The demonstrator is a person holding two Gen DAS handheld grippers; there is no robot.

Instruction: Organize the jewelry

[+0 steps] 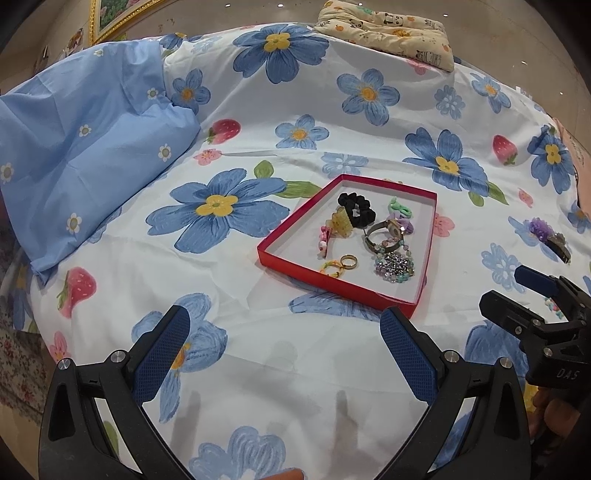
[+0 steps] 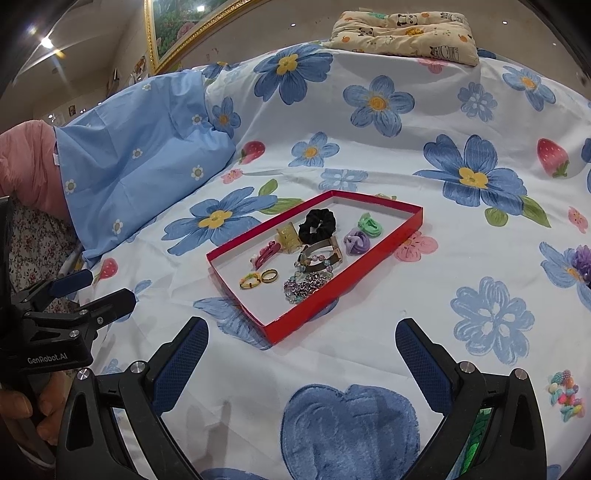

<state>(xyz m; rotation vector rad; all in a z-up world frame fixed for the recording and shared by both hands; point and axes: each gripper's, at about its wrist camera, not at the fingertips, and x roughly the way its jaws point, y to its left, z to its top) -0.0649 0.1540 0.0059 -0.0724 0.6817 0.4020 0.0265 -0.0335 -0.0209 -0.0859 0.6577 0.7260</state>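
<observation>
1. We hold the left gripper (image 1: 284,354) and the right gripper (image 2: 301,363) low over the bed, both with jaws wide apart and nothing between them.
2. The red box lid (image 2: 295,330) sits mid-frame in both views on the floral bedsheet (image 2: 369,147), already holding most pieces: a black scrunchie (image 2: 317,220), a yellow claw clip (image 2: 287,236), a gold ring (image 2: 269,276), a watch (image 2: 319,253) and a beaded bracelet (image 2: 304,288).
3. Still outside it are a cluster of multicoloured beads (image 2: 565,397) at the lower right of the right wrist view and a purple flower hair clip (image 1: 550,234) at the right edge of the left wrist view.
4. We judge the bead cluster light, loose and slippery; the jaws should close across its bulk, pressing slightly into the sheet, or single beads may squirt out.
5. The hair clip looks stiffer along its dark bar, with a soft flower on top; we would pinch the bar across its narrow width.
6. The lid appears to be thin card, light enough to skid or tip if a jaw nudges its wall.
7. The bed is soft and gives under pressure, so small pieces can sink into folds.
8. A blue pillow (image 1: 85,147) lies at the left, a panda-print cushion (image 1: 391,33) at the top, and a gilt picture frame (image 2: 177,40) hangs at the upper left.
</observation>
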